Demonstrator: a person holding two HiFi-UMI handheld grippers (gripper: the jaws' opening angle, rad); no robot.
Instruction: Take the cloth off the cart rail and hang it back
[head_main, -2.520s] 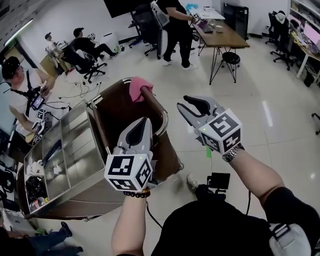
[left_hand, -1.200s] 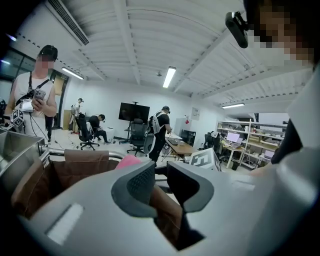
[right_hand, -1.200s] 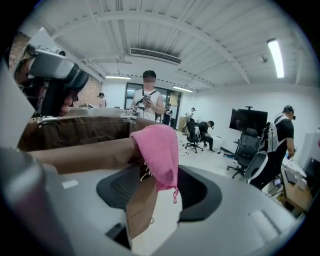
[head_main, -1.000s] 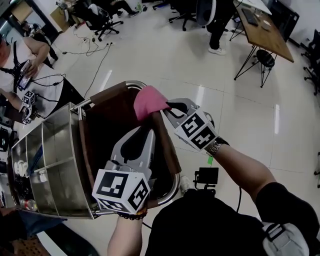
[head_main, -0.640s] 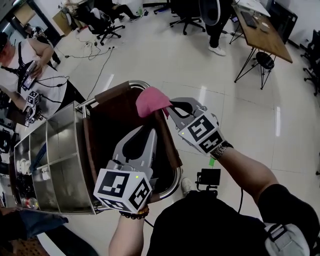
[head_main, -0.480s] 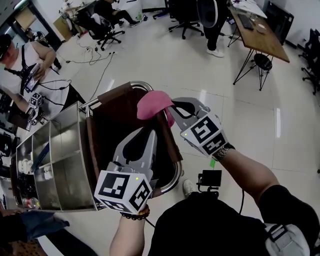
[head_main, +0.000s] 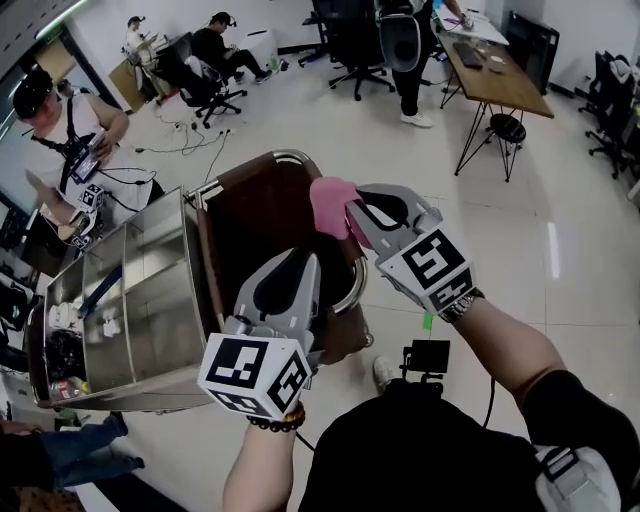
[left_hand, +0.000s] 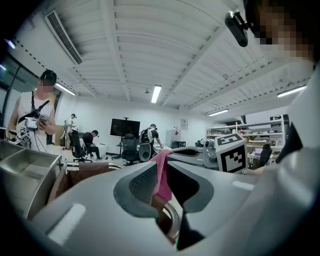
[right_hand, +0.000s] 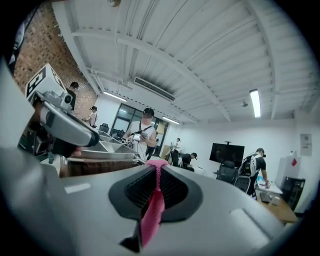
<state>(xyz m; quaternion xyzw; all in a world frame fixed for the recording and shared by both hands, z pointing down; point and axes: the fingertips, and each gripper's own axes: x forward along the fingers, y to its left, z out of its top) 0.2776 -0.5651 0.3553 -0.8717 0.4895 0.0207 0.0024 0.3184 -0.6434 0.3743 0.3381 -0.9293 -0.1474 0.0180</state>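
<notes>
One pink cloth (head_main: 332, 198) clamped in right gripper (head_main: 352, 209); left gripper (head_main: 305, 259) jaws slightly apart, empty; one cart (head_main: 284, 154).

The soft pink cloth (head_main: 330, 196), earlier draped over the brown cart's curved metal rail (head_main: 352, 288), now hangs above that rail. The right gripper (head_main: 352, 208) has closed its jaws on it and risen.

The person wears a black short-sleeved top (head_main: 420, 450), with a grey strap pouch (head_main: 580, 480) at five o'clock in the head view. A dark bead bracelet (head_main: 275, 422) circles the left wrist and a metal watch (head_main: 462, 305) the right. The left gripper (head_main: 305, 258) and the right gripper (head_main: 352, 207) are grey with black ribbed pads, and each carries a white cube with black square markers.
</notes>
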